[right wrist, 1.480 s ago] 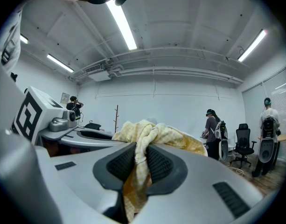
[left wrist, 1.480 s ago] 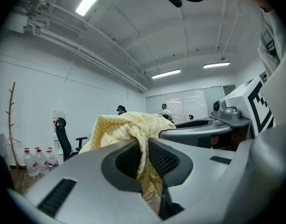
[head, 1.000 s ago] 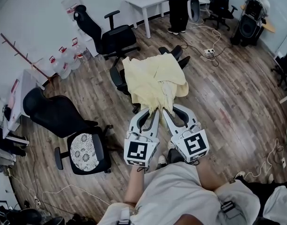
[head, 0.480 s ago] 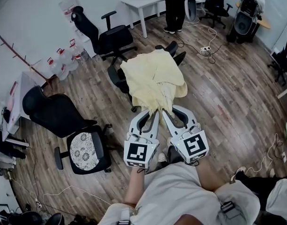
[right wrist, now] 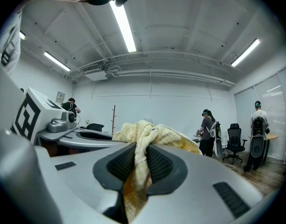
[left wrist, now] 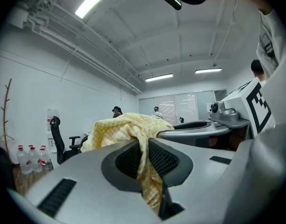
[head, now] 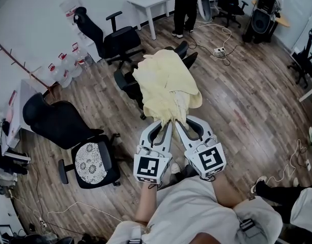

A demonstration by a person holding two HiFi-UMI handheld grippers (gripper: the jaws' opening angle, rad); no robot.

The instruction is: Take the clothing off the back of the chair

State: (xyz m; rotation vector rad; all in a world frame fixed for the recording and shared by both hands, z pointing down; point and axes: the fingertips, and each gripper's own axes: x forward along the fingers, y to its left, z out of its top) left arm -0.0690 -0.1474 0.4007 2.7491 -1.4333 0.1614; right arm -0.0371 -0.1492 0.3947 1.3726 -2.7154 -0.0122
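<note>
A pale yellow checked garment (head: 166,83) is draped over the back of a black office chair (head: 126,83) in the middle of the head view. Both grippers hold its near edge side by side. My left gripper (head: 167,122) is shut on a fold of the yellow garment (left wrist: 145,167), which runs down between its ribbed pads. My right gripper (head: 179,121) is shut on another fold of the garment (right wrist: 138,164). The cloth stretches from the jaws up over the chair back and hides most of the chair.
A black chair with a patterned seat cushion (head: 92,162) stands at my left. Another black chair (head: 107,37), water bottles (head: 64,65) and a white desk (head: 148,4) lie beyond. People stand at the far end (head: 183,6). Cables and a power strip (head: 219,51) cross the wood floor.
Both grippers have drawn back together with the garment in their jaws. The cloth and chair back sit a little further up and left in the head view.
</note>
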